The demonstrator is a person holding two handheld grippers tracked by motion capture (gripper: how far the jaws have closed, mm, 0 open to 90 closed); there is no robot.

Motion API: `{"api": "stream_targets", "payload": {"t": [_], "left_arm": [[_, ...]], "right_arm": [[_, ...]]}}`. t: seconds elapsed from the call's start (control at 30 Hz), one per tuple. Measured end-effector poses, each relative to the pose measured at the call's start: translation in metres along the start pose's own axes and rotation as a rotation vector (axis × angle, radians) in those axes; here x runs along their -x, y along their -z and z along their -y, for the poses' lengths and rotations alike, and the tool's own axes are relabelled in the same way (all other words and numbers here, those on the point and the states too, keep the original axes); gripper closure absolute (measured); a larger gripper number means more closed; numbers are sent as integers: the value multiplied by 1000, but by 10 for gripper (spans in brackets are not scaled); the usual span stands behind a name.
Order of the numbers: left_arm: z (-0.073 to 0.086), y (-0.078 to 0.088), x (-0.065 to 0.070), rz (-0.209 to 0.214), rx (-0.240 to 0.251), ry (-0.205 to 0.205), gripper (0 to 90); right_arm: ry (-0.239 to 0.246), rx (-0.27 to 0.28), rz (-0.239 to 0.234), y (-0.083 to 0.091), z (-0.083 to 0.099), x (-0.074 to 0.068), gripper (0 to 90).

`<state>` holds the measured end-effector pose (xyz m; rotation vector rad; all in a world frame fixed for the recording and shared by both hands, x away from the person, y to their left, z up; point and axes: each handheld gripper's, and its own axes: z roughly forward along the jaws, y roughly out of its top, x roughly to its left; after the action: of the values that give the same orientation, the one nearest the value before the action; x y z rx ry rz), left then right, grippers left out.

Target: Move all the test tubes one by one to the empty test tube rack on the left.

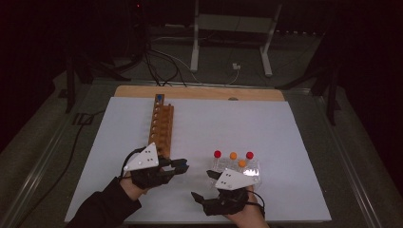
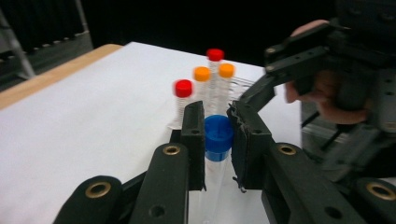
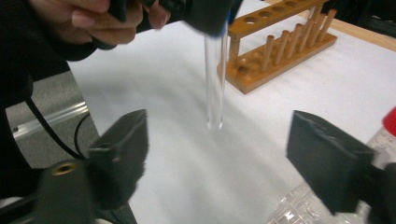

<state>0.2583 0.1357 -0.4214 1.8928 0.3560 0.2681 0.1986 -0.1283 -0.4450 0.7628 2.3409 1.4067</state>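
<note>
We hold the left tool (image 2: 217,140) clenched on a clear plastic test tube with a blue screw cap (image 2: 218,133); its jaws press on the cap from both sides, and the tube body hangs straight down below them, off the white tabletop (image 1: 266,128). From the right gripper view the same tube (image 3: 215,79) reads as upright, its rounded bottom end free in the air above the sheet. Our right tool (image 3: 217,163) is released, jaws standing wide apart with nothing between them, and it rests low near the tabletop's near edge, just beside the clear plastic rack (image 1: 252,172) that carries two red-capped and two orange-capped tubes (image 1: 233,156).

What matters for our coming move is where the long wooden tube rack (image 1: 161,124) lies from the held tube. In the high view that rack runs away from us, its near end touching or just behind the left tool (image 1: 177,166), and one blue-capped tube (image 1: 159,99) already stands in its far end. So the wooden rack lies forward and slightly to the left of our grasp, nearer the left hand than the right. Since the tube's long axis is already vertical, we judge that it needs no turning, only carrying over a free hole and lowering straight in.
</note>
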Motion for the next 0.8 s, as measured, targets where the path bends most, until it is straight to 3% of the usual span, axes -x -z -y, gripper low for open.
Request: {"api": "stream_targets", "payload": {"t": [0.27, 0.3, 0.57, 0.8], "left_arm": [[-26, 16, -34, -91, 28, -8, 778], [-29, 17, -38, -104, 30, -11, 777], [-47, 27, -69, -206, 36, -23, 777], [-53, 29, -100, -289, 41, 16, 777]], "right_arm": [[-36, 45, 26, 6, -1, 5, 25], [-38, 47, 12, 7, -1, 5, 0], [-45, 69, 2, 13, -2, 9, 0], [-43, 75, -5, 14, -2, 9, 0]]}}
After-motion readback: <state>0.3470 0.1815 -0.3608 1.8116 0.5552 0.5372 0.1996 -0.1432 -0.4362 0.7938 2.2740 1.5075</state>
